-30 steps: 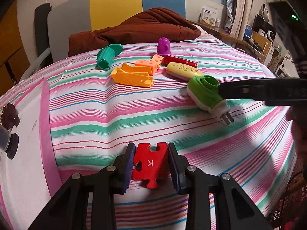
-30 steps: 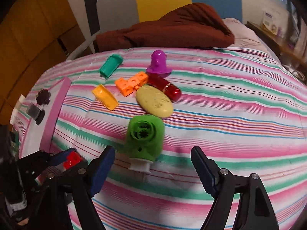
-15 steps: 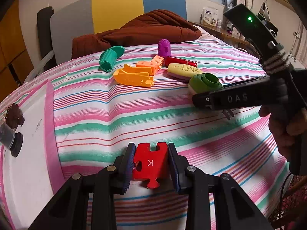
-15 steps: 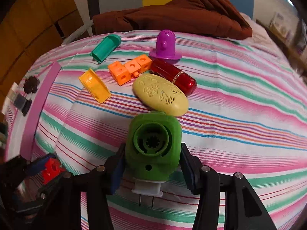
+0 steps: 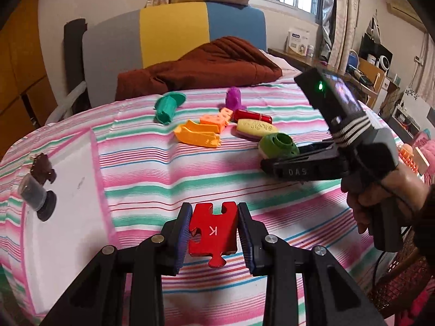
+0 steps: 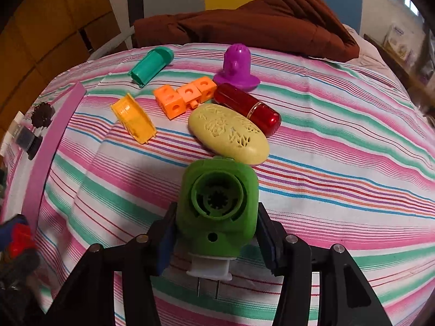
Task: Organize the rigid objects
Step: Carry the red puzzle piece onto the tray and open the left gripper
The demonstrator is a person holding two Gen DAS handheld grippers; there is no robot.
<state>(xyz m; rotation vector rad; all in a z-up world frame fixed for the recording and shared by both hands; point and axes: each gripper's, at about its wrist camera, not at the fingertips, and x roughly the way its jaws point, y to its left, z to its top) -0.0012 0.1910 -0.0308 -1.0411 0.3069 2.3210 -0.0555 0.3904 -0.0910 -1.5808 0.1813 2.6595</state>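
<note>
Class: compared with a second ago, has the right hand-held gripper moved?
Yes. The right hand-held gripper has advanced toward the yellow oval case and closed onto the green plug-in device, which earlier lay ahead of its open jaws.

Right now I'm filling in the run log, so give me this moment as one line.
left gripper: shut on red puzzle piece | right gripper: shut on green plug-in device | other toys: on striped cloth

Striped bed [image 6: 339,146] w/ brown blanket [image 6: 244,19], teal tube [image 6: 151,66], purple cap [image 6: 236,66], orange cubes [image 6: 182,97], yellow oval [image 6: 228,133], red capsule [image 6: 247,106]
</note>
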